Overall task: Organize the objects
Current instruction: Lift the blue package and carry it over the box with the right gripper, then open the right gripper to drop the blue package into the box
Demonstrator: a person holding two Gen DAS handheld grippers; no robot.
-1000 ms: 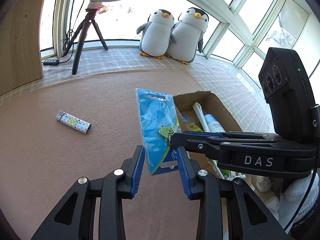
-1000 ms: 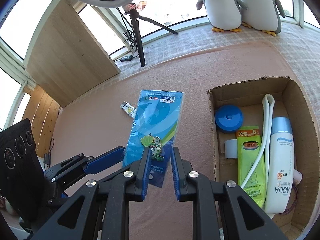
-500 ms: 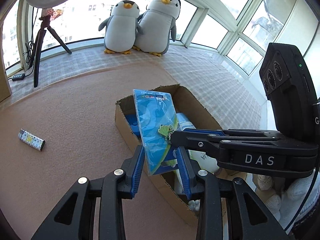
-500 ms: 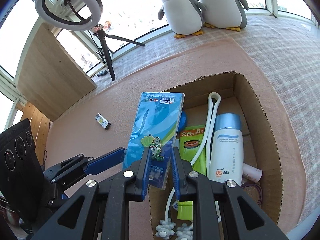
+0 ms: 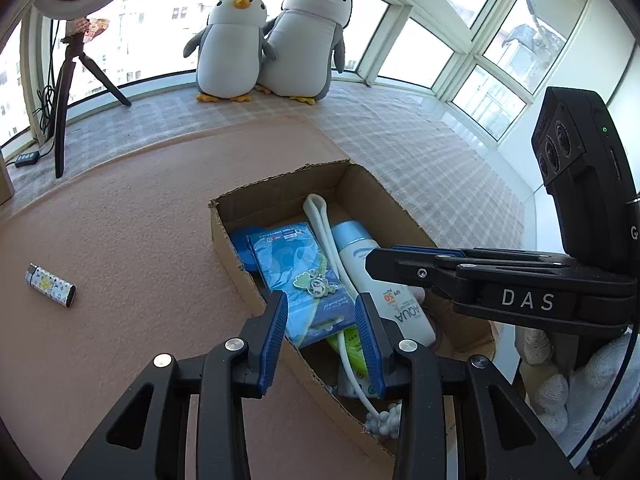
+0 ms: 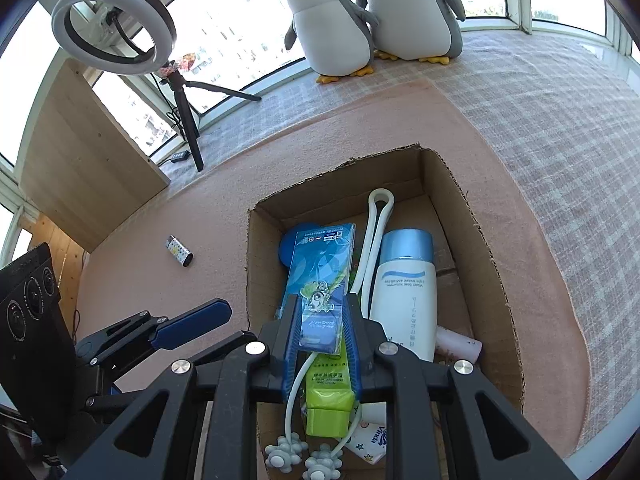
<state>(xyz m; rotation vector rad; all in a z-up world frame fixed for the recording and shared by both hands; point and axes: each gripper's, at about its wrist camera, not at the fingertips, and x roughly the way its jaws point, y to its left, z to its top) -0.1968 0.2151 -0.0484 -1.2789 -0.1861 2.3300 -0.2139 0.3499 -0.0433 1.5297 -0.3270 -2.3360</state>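
Observation:
A blue packet with a green charm lies inside the cardboard box, on top of a green tube and beside a white sunscreen bottle. My right gripper hovers just above the packet's near end, slightly open and no longer touching it. In the left wrist view the right gripper sits apart from the packet, over the bottle. My left gripper stands open above the box's near left wall, holding nothing. A patterned lighter lies on the pink mat, left of the box.
The box also holds a white looped massager and a blue round lid. Two plush penguins sit by the window. A ring light on a tripod and a wooden board stand at the far left. A gloved hand is at right.
Both grippers swung right from the mat to over the box. The blue packet, held up in the right gripper before, has dropped free and now lies in the box.

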